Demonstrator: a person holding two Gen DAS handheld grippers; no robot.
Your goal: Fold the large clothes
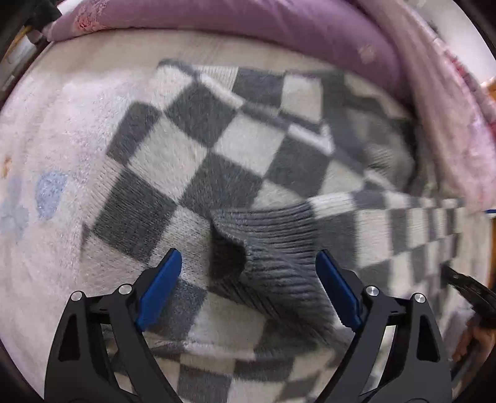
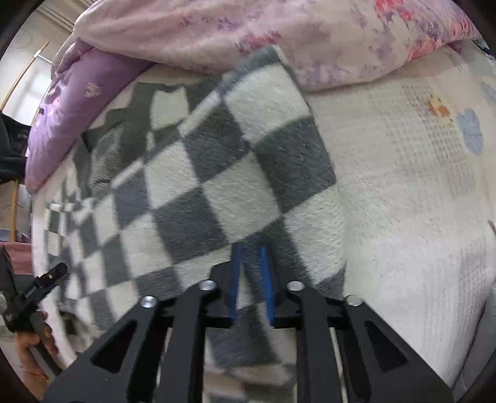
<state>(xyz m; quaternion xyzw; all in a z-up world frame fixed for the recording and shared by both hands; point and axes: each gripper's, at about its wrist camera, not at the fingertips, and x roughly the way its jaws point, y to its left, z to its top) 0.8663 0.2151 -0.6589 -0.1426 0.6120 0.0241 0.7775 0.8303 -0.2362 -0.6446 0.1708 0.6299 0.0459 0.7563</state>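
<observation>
A grey and white checkered sweater lies spread on a cream fleece blanket. Its ribbed grey cuff sits folded over the body, directly below my left gripper, which is open, its blue pads on either side of the cuff and not touching it. In the right wrist view the same sweater runs up from the lower left. My right gripper is shut on a fold at the sweater's near edge, with grey fabric pinched between the narrow blue pads.
A purple quilt and a pink floral quilt are heaped along the far side of the bed. Bare cream blanket stretches to the right of the sweater. A hand holding the other gripper shows at the lower left.
</observation>
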